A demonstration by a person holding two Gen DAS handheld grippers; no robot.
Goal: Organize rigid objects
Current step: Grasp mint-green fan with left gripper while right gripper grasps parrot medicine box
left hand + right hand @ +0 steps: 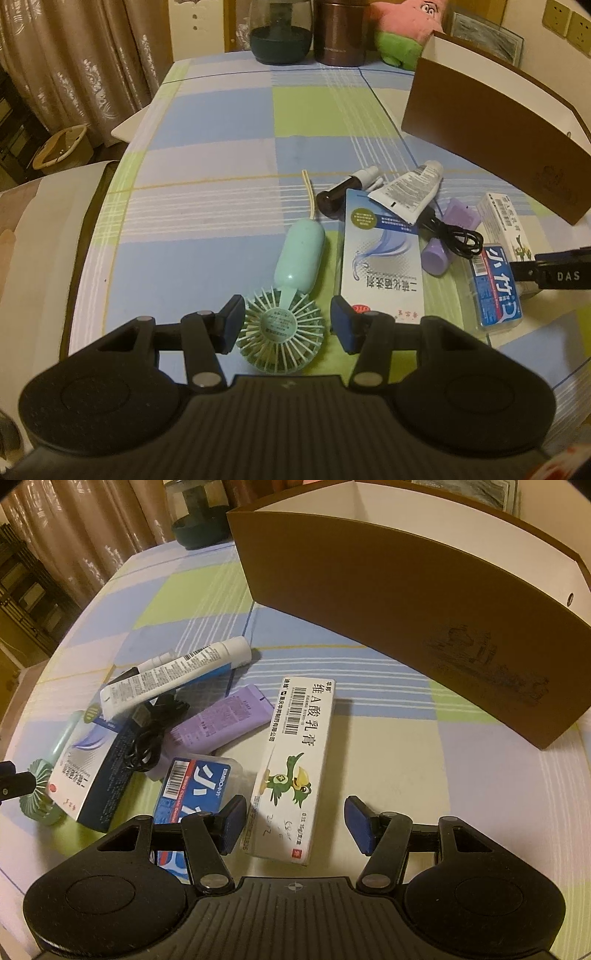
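A person's two handheld grippers hovered over a cluttered table (229,110) covered in a blue, green and white checked cloth, where small rigid items lay in a loose heap beside a brown storage box (388,602) with a white interior. The left gripper (288,325) stood with its jaws spread on either side of the round grille of a mint-green handheld fan (291,284), the blue pads close to the grille yet not visibly pressing on it; the fan lay flat with its handle pointing away and a pale cord trailing from the end. Just beside the fan lay a white-and-blue medicine carton (382,258), with a white tube (406,188) resting across its far end and a dark spray bottle (343,188) near that same end. A coiled black cable (454,232) lay over a purple tube (441,240). In the right wrist view, the right gripper (295,823) had its jaws spread around the near end of a white ointment box (295,764) printed with a green cartoon bird; the left pad sat just beside the box's edge and the right pad stood apart from it, so nothing was pinched. A clear case with a blue-and-red label (195,790) lay just left of that box. At the far end of the table stood a glass jar (280,33), a brown canister (341,33) and a pink-and-green plush toy (402,33), with curtains (74,62) hanging at left
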